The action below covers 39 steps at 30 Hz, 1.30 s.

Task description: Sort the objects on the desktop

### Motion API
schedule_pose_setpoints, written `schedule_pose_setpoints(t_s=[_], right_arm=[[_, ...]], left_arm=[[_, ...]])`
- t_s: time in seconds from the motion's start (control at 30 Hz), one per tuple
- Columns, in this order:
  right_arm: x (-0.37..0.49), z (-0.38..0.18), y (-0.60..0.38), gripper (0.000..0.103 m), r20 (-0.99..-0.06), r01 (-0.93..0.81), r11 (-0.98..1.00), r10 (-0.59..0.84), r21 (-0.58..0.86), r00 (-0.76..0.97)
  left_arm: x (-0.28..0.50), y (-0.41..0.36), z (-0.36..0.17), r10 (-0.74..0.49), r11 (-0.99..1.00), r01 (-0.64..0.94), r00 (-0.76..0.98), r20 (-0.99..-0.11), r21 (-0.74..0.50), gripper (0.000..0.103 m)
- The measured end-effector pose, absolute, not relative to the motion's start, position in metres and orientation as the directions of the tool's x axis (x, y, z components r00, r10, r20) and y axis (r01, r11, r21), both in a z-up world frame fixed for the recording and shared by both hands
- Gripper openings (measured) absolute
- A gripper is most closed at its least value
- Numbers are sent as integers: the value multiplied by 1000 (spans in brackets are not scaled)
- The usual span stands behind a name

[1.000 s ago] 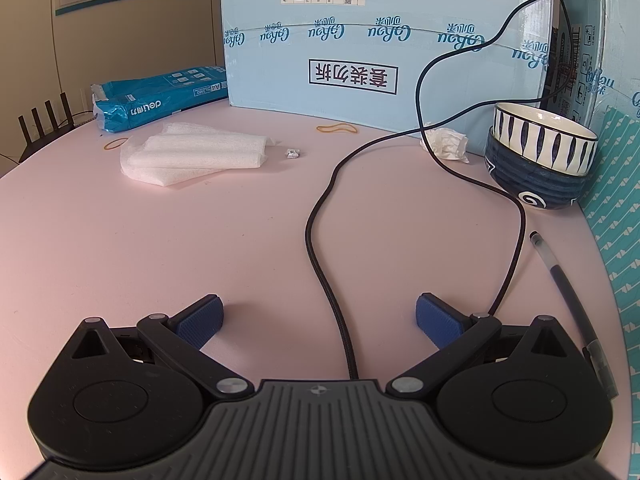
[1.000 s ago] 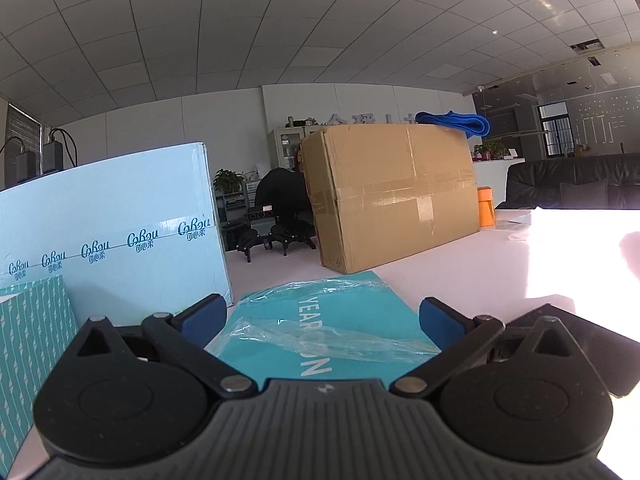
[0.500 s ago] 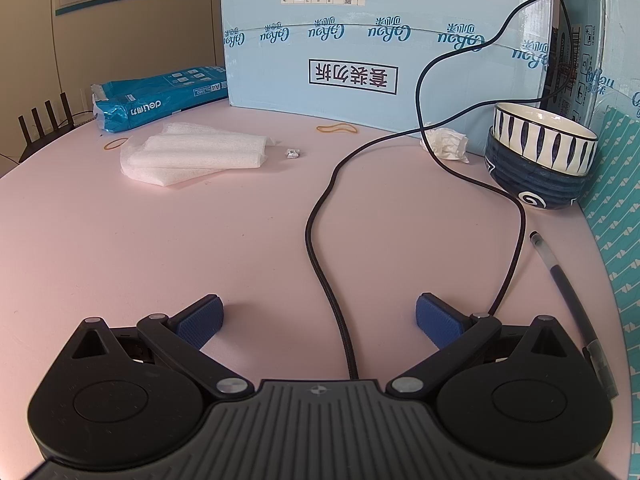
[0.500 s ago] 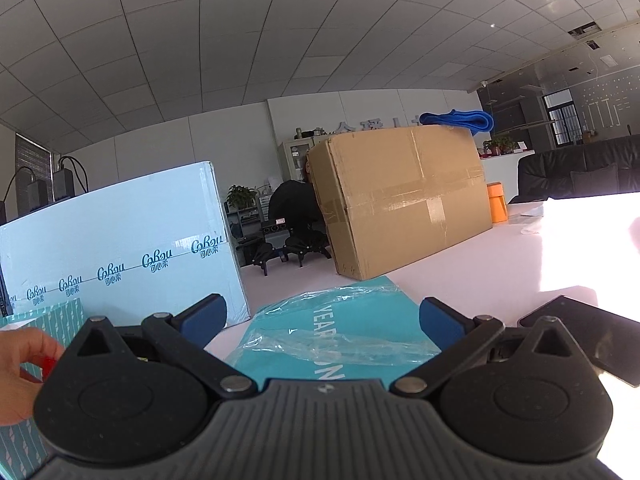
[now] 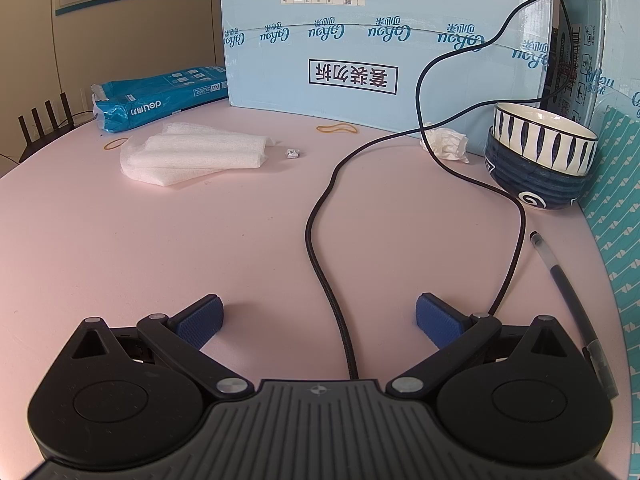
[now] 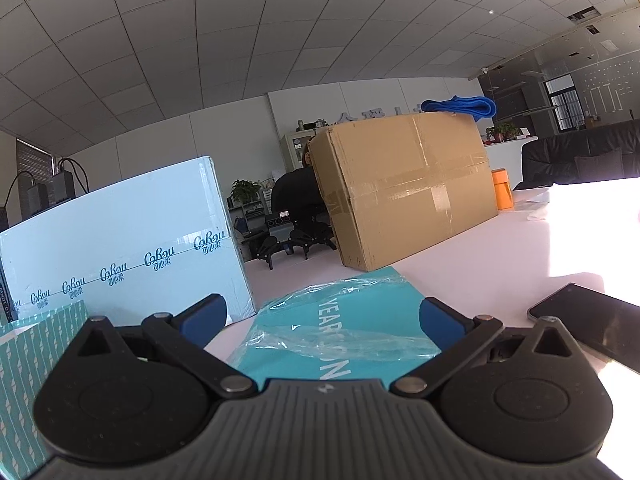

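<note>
Tilting your right gripper (image 6: 322,320) upward is the only change: against a second ago its view takes in more ceiling, the brown carton (image 6: 408,188) sits higher in the frame, and a dark phone (image 6: 592,324) now shows at lower right. The hand that showed at the left edge half a second ago is gone from view. Your left gripper (image 5: 318,318) has not shifted at all; its view matches both earlier ones.

For the sorting, nothing on the desk (image 5: 160,240) has changed place. In the left view the pen (image 5: 560,284) lies at right beside the patterned box edge, the stacked bowls (image 5: 540,160) stand at upper right, a crumpled tissue (image 5: 446,142) lies just left of them, foam sheets (image 5: 192,154) and two rubber bands lie at upper left, and a black cable (image 5: 320,240) runs down the centre.

Both pairs of fingers stand spread wide, with nothing between them. The left gripper rests low and level near the desk; the right points up over the teal packet (image 6: 340,328).
</note>
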State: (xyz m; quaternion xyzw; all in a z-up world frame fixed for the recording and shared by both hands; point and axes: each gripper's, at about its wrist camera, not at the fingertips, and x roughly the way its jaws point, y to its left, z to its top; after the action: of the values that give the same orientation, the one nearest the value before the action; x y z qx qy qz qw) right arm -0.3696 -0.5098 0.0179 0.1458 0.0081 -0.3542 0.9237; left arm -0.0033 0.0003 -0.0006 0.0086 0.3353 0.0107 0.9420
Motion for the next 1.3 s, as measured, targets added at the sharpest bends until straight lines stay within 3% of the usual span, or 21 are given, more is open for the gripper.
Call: schedule_pose_setpoints(t_s=[0.13, 1.3], right_arm=[[-372, 18, -507, 103, -115, 610, 746, -604, 268, 789], [-365, 16, -504, 103, -152, 663, 711, -647, 236, 748]], left_arm=[[-3, 0, -1, 26, 1000, -14, 775, -632, 23, 103], [4, 0, 0, 53, 998, -55, 777, -627, 15, 103]])
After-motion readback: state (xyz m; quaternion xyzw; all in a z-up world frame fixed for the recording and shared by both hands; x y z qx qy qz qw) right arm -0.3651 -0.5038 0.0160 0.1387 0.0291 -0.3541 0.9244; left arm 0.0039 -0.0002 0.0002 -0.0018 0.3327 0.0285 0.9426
